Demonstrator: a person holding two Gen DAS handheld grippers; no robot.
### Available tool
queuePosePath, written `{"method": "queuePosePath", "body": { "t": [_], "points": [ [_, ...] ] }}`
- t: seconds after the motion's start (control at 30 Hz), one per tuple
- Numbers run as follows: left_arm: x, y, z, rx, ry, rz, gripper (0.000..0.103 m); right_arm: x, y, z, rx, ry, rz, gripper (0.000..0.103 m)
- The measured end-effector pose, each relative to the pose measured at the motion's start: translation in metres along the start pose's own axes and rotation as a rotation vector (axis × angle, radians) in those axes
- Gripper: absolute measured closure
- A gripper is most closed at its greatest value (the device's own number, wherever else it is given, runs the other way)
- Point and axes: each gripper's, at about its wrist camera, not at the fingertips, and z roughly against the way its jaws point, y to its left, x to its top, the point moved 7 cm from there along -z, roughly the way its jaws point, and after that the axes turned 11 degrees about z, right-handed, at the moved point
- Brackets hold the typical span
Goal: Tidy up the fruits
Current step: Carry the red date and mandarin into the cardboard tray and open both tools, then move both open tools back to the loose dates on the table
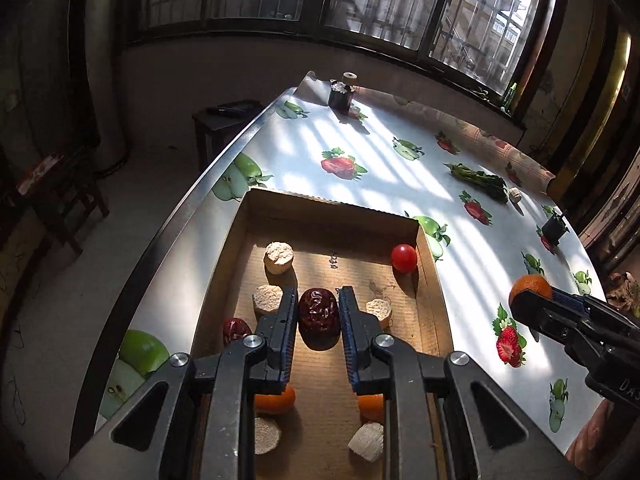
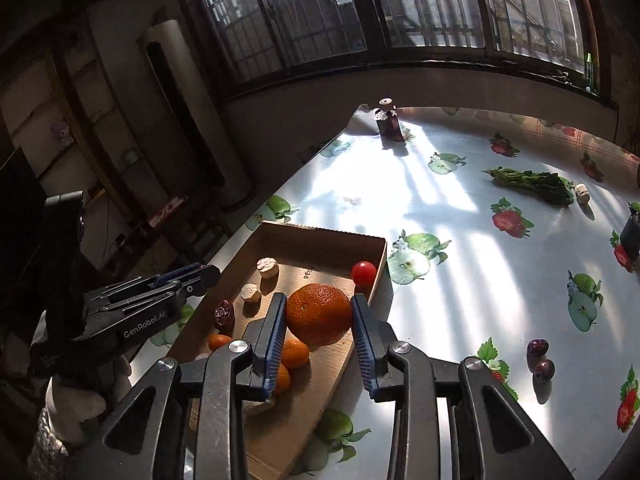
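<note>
Left tool (image 1: 319, 314) grips date (image 1: 319, 317), right tool (image 2: 319, 316) orange (image 2: 319, 314); fruit-print tablecloth (image 1: 380, 156), barred windows (image 1: 400, 0).

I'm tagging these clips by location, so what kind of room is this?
Probably a lived-in home, perhaps a kitchen or dining corner. A table with a fruit-print oilcloth stands under barred windows, a cardboard tray of fruit and a bunch of greens lie on it, and household clutter lines the wall.
</note>
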Motion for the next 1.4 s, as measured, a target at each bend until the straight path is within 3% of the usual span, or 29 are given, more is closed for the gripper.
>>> {"method": "queuePosePath", "body": {
  "t": [0.17, 0.47, 0.73, 1.0, 1.07, 1.13, 1.27, 1.4],
  "points": [
    [0.006, 0.003, -0.039, 0.012, 0.055, 0.021, 0.083, -0.011, 0.005, -0.053, 0.031, 0.08, -0.02, 0.068],
    [0.039, -0.009, -0.099, 0.027, 0.126, 0.04, 0.083, 0.005, -0.006, -0.119, -0.024, 0.157, -0.016, 0.068],
    [0.039, -0.007, -0.137, 0.087, 0.204, 0.034, 0.083, -0.001, -0.019, -0.144, -0.057, 0.208, -0.001, 0.068],
    [0.038, -0.007, -0.138, 0.116, 0.192, 0.021, 0.083, -0.005, -0.02, -0.15, -0.067, 0.217, 0.023, 0.068],
    [0.038, -0.008, -0.137, 0.119, 0.19, 0.024, 0.077, -0.004, -0.02, -0.15, -0.078, 0.211, 0.035, 0.068],
    [0.039, -0.007, -0.132, 0.122, 0.175, 0.03, 0.064, -0.005, -0.018, -0.15, -0.087, 0.209, 0.049, 0.067],
    [0.042, -0.008, -0.112, 0.128, 0.138, 0.023, 0.062, -0.003, -0.016, -0.14, -0.089, 0.179, 0.055, 0.058],
    [0.043, -0.01, -0.076, 0.129, 0.078, 0.023, 0.06, 0.0, -0.016, -0.118, -0.084, 0.131, 0.045, 0.056]
  ]
}}
